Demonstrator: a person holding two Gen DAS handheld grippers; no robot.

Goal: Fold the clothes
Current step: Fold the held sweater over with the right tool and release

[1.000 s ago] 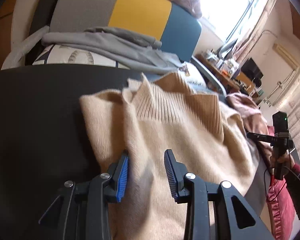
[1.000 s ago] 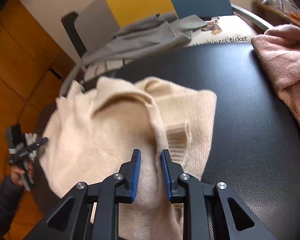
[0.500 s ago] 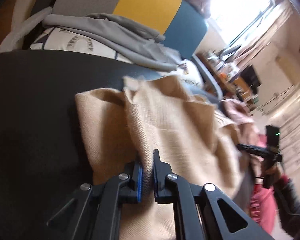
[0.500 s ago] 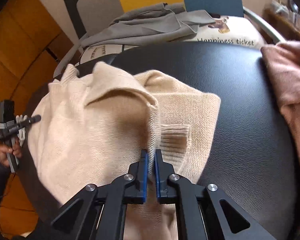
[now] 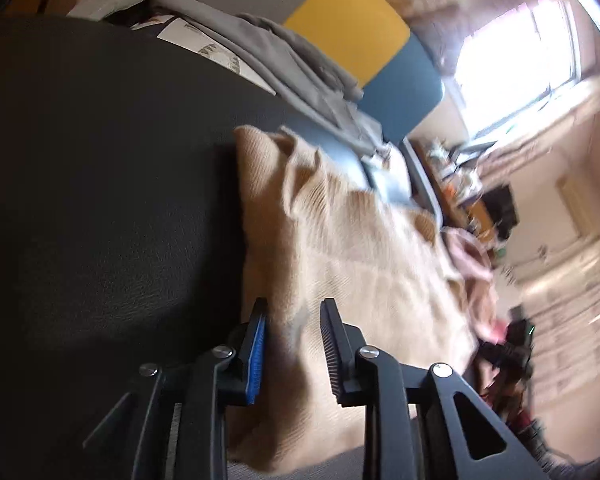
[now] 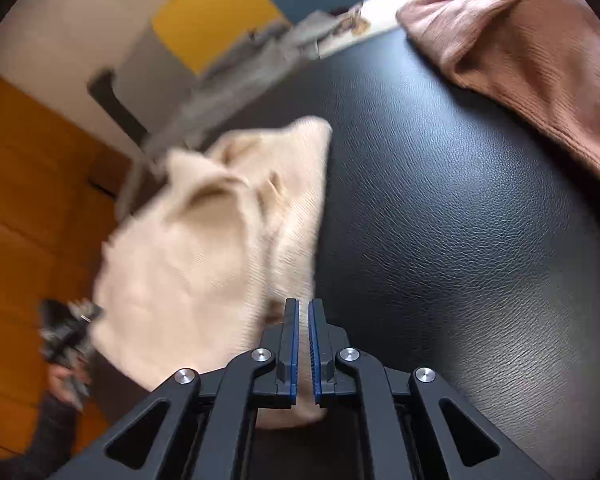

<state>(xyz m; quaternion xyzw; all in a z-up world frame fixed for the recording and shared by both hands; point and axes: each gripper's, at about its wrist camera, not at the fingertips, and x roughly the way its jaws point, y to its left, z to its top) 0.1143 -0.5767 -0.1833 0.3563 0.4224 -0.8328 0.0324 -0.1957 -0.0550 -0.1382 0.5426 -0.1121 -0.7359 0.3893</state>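
Observation:
A beige knit sweater [image 5: 360, 260] lies crumpled on the black leather-look table [image 5: 100, 200]. My left gripper [image 5: 294, 304] hovers over the sweater's left edge. Its jaws are opening, with cloth below the gap and neither pad pressing on it. In the right wrist view the sweater [image 6: 188, 264] sits left of centre, blurred. My right gripper [image 6: 304, 302] is shut at the sweater's right edge, above the table [image 6: 440, 240]. Only a dark slit shows between its pads, and cloth passes under its left finger.
A pink knit garment [image 6: 532, 60] lies at the table's far right, also seen as a pink heap [image 5: 468, 256]. Grey clothes [image 5: 284, 52] drape a chair with a yellow and blue back [image 5: 348, 28]. A hand holding a black device [image 6: 66, 336] is off the table's left edge.
Both grippers closed on sweater folds half a second ago. The left jaws have since parted and let the fold go. Both views have rolled, and the right gripper has slid to the sweater's right edge.

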